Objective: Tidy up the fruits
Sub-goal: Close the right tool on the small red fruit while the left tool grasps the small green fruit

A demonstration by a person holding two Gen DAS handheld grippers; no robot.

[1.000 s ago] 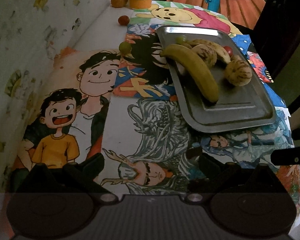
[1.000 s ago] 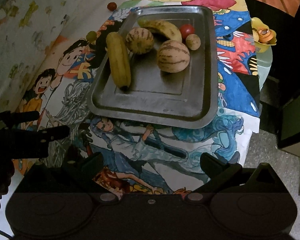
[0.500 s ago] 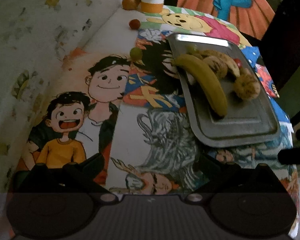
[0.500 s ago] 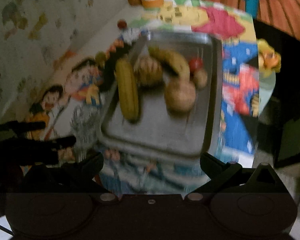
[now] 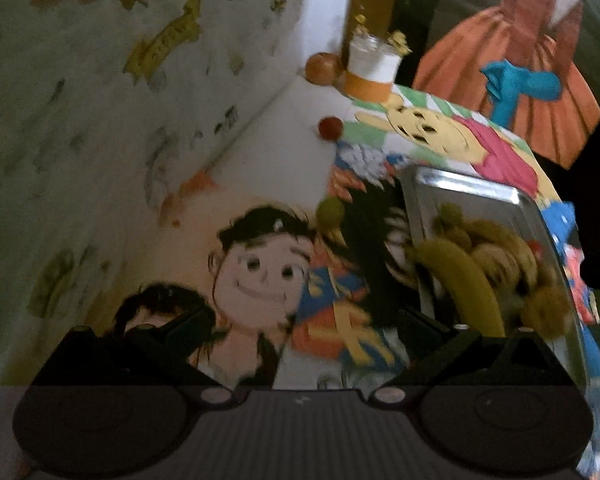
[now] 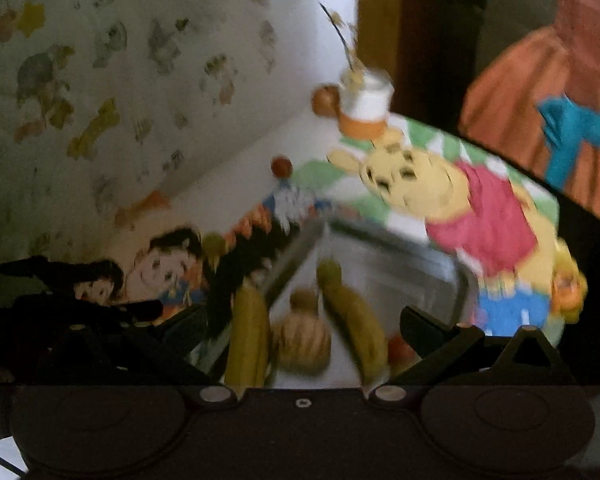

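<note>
Left gripper (image 5: 300, 324) open, jaws spread wide, nothing between them, hovering over cartoon-print cloth (image 5: 260, 272) near table's left side. Right gripper (image 6: 300, 320) also open and empty, held above near part of metal tray (image 6: 384, 256); left gripper's dark fingers (image 6: 100, 308) visible at left edge of right-wrist view. Both views motion-blurred. Tray toward table's right edge, holding big banana (image 5: 472, 284), second banana (image 6: 356, 320), round striped melon-like fruit (image 6: 300, 344), small red fruit (image 6: 396, 348) partly hidden by right finger; other pieces too blurred to ID. Off tray: green round fruit (image 5: 330, 212) on cloth just beside tray's far-left corner; small red fruit (image 5: 331, 128) farther back on bare white surface; orange-brown round fruit (image 5: 320, 69) at far edge by wall, touching or just beside white/orange cup (image 5: 372, 72).
</note>
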